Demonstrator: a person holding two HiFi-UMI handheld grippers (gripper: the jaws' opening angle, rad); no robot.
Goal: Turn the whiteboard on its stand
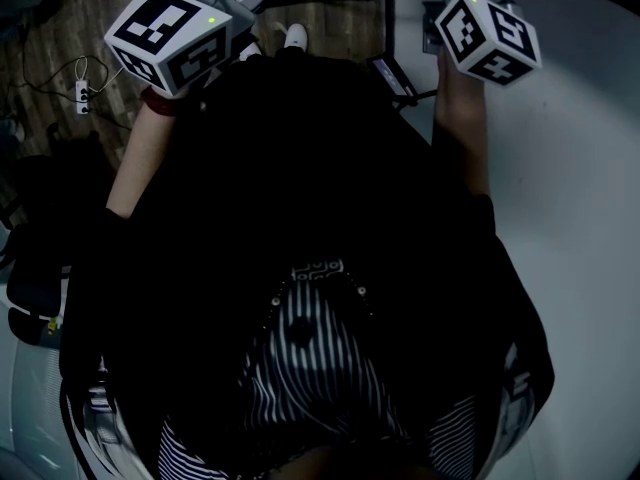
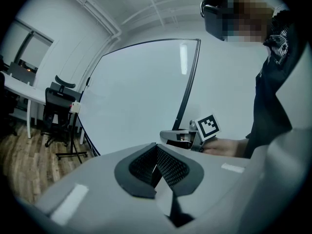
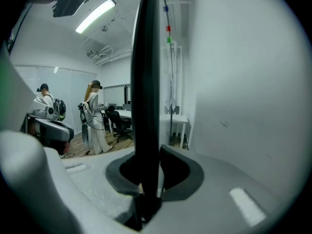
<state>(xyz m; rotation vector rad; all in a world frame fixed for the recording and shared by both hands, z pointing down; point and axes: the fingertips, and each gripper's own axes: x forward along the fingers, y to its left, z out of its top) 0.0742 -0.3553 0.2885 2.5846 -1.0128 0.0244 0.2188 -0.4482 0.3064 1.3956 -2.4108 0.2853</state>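
Note:
The whiteboard (image 2: 141, 96) is a large white panel in a thin black frame (image 2: 191, 77). In the right gripper view the frame (image 3: 146, 82) runs upright between the jaws of my right gripper (image 3: 148, 182), which is shut on it; the board face (image 3: 243, 82) fills the right. The left gripper view shows that right gripper (image 2: 181, 136) at the board's edge. My left gripper (image 2: 156, 167) is shut with nothing in it and hangs away from the board. In the head view both marker cubes (image 1: 165, 38) (image 1: 490, 36) show above my dark torso; the jaws are hidden.
Black office chairs (image 2: 56, 111) and a white desk stand on the wooden floor at the left. A black stand foot (image 2: 73, 154) lies beside the board. Two people (image 3: 95, 116) stand in the background. A power strip (image 1: 82, 96) lies on the floor.

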